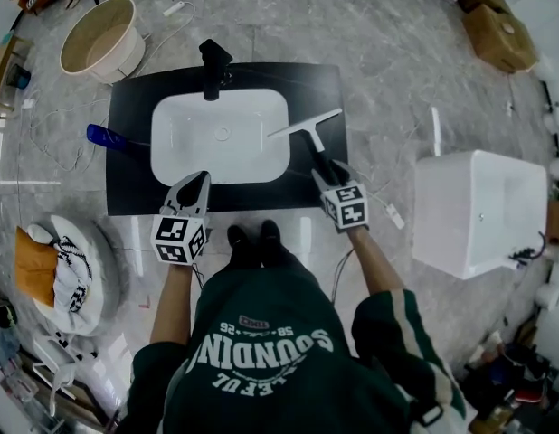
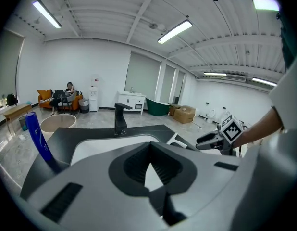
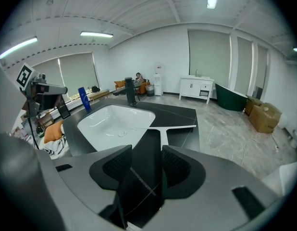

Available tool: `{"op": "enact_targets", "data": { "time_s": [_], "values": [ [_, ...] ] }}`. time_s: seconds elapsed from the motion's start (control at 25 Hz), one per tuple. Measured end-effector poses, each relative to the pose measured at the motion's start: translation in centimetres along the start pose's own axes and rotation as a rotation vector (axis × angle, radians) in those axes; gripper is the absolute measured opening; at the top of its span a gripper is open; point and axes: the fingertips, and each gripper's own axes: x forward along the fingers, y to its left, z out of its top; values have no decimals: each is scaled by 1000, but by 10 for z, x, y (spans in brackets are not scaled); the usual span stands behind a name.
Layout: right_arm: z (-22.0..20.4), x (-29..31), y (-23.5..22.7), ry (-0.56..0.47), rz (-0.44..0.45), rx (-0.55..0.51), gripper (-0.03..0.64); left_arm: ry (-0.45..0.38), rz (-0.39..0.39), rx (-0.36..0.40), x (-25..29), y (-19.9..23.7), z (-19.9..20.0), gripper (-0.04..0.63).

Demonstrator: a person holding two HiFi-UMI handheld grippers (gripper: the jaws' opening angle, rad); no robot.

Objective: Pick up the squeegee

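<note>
The squeegee (image 1: 306, 125) lies on the black counter (image 1: 316, 89) right of the white sink (image 1: 220, 136), white blade far, black handle pointing toward me. My right gripper (image 1: 325, 175) is down at the handle's near end. In the right gripper view the handle (image 3: 147, 158) runs between the jaws of that gripper (image 3: 147, 148), which stand wide, and the blade (image 3: 173, 127) lies beyond. My left gripper (image 1: 200, 182) hovers at the sink's front rim, its tips together with nothing between them (image 2: 150, 148). From there the squeegee blade (image 2: 177, 139) and right gripper (image 2: 207, 140) show at right.
A black faucet (image 1: 214, 66) stands behind the sink and a blue bottle (image 1: 111, 138) lies on the counter's left. A round tub (image 1: 99, 36) sits far left, a white fixture (image 1: 478, 211) to the right, a cardboard box (image 1: 501, 30) beyond, cloths and cushion (image 1: 53, 269) at left.
</note>
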Motion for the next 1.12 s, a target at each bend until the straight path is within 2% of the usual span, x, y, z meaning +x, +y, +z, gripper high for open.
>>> {"op": "enact_targets", "data": {
  "time_s": [0.56,0.84,1.12],
  "values": [
    [-2,78,-41,238,-12,-77,175,15,131,-67,-26,41,-16,2],
    [-13,95,-45,353,25,-49,175,19,165,-86,-33,50,-20,2],
    [-14,95,-50,461,31,-94,175,21,185,-90,-43,53,-22,2]
  ]
}}
